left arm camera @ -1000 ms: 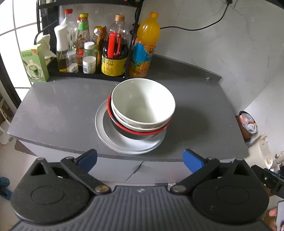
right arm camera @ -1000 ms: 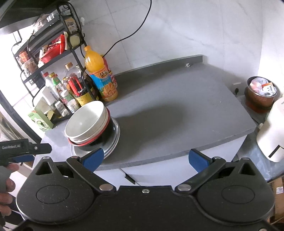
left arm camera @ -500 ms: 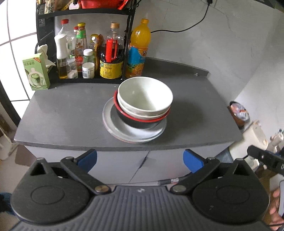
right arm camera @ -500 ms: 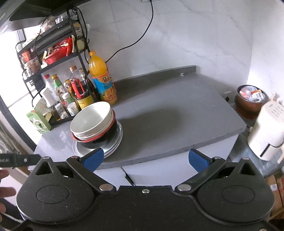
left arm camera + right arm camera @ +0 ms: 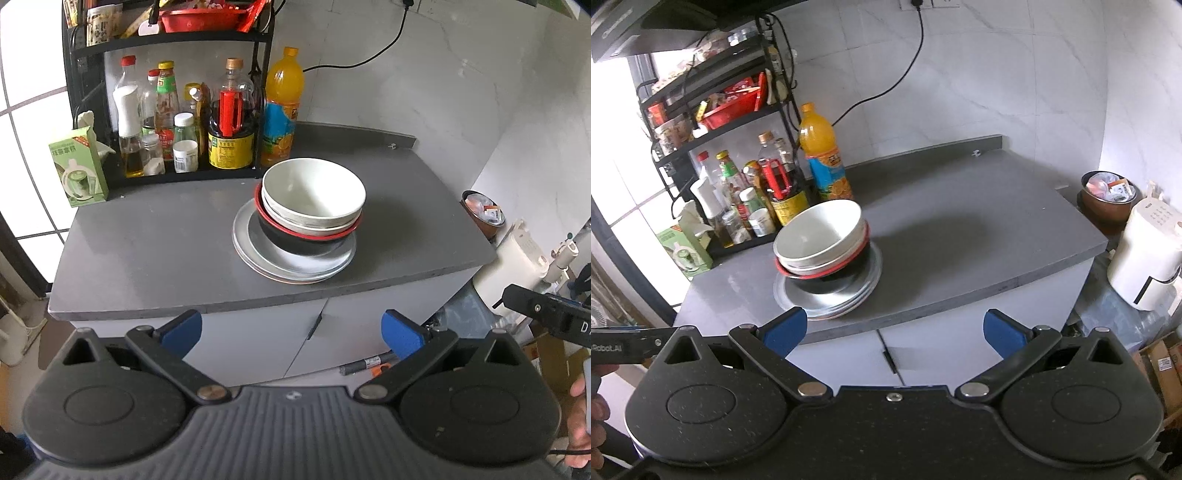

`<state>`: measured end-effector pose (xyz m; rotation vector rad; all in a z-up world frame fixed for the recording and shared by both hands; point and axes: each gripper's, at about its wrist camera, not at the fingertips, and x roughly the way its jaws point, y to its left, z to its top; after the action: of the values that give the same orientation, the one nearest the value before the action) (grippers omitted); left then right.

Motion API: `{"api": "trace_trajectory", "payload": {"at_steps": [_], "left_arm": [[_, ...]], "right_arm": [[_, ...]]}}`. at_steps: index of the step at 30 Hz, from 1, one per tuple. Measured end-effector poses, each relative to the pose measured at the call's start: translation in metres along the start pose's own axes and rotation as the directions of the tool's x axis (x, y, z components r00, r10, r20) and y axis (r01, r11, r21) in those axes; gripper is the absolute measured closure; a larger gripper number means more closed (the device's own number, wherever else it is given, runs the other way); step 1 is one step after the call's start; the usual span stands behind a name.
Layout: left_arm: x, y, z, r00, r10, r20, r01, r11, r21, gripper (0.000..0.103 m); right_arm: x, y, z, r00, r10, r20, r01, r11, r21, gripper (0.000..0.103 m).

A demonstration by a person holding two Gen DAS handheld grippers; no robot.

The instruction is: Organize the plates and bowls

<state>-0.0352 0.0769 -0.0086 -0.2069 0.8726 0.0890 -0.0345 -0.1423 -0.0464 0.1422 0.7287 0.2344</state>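
A white bowl [image 5: 314,192] [image 5: 818,230] tops a stack on the grey counter [image 5: 147,243] [image 5: 979,240]. Under it sit another pale bowl and a red-rimmed black bowl [image 5: 295,243] [image 5: 827,278]. The stack rests on grey plates [image 5: 266,258] [image 5: 820,302]. My left gripper [image 5: 291,332] is open and empty, held back from the counter's front edge. Its body shows at the left edge of the right wrist view. My right gripper [image 5: 894,328] is also open and empty, off the front edge and right of the stack.
A black rack [image 5: 170,37] [image 5: 713,129] with sauce bottles stands at the back left, an orange drink bottle [image 5: 282,107] [image 5: 823,158] beside it. A green carton [image 5: 77,166] sits left. A brown bin [image 5: 1108,195] and a white appliance [image 5: 1145,254] stand right of the counter.
Both grippers have pulled back and up from the counter, so the stack looks smaller and farther. The cabinet front below the counter has come into view. The stack has not moved.
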Motion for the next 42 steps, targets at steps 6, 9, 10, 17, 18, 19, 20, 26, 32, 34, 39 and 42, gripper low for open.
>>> {"api": "trace_trajectory", "payload": {"at_steps": [6,9,10,17,18,19,20,26,32,34,39,42], "left_arm": [[-0.012,0.010,-0.003,1.000,-0.022,-0.001,0.022,1.000,0.006,0.001],[-0.016,0.013,-0.004,1.000,-0.022,0.003,0.022,1.000,0.019,0.001],[-0.016,0.013,-0.004,1.000,-0.023,0.003,0.023,1.000,0.021,0.001],[-0.020,0.015,-0.003,1.000,-0.026,0.004,0.025,0.999,0.032,0.001],[-0.020,0.015,-0.003,1.000,-0.026,0.003,0.026,0.999,0.031,0.001],[-0.021,0.015,-0.003,1.000,-0.024,0.003,0.024,0.999,0.032,0.001],[-0.021,0.014,-0.003,1.000,-0.022,0.004,0.022,0.999,0.032,0.001],[-0.022,0.012,-0.004,1.000,-0.016,0.003,0.016,0.999,0.032,0.001],[-0.022,0.008,-0.003,1.000,-0.020,0.008,0.019,1.000,0.019,0.001],[-0.023,0.005,-0.003,1.000,-0.017,0.011,0.017,1.000,0.025,0.001],[-0.023,-0.001,-0.003,1.000,-0.017,0.015,0.016,1.000,0.024,0.001],[-0.022,-0.002,-0.003,1.000,-0.017,0.016,0.017,0.999,0.027,0.001]], "right_arm": [[-0.012,0.012,0.000,1.000,-0.003,0.018,0.003,1.000,0.009,0.000],[-0.016,0.015,0.000,1.000,-0.004,0.023,0.004,1.000,0.012,0.000],[-0.018,0.016,-0.001,1.000,-0.006,0.023,0.006,1.000,0.009,0.000],[-0.017,0.018,-0.004,1.000,-0.007,0.015,0.007,1.000,0.021,0.000],[-0.018,0.018,-0.005,1.000,-0.007,0.014,0.007,1.000,0.025,0.000],[-0.018,0.018,-0.006,1.000,-0.007,0.014,0.007,1.000,0.027,0.000],[-0.019,0.017,-0.006,1.000,-0.007,0.014,0.007,1.000,0.025,0.000],[-0.020,0.016,-0.006,1.000,-0.006,0.014,0.006,1.000,0.017,0.000],[-0.023,0.011,-0.006,1.000,-0.005,0.009,0.005,1.000,0.022,0.000],[-0.024,0.011,-0.006,1.000,-0.005,0.010,0.005,1.000,0.022,0.000],[-0.029,0.006,-0.007,1.000,-0.011,0.013,0.011,1.000,0.020,0.000],[-0.030,0.003,-0.006,1.000,-0.012,0.013,0.012,1.000,0.020,0.000]]}}
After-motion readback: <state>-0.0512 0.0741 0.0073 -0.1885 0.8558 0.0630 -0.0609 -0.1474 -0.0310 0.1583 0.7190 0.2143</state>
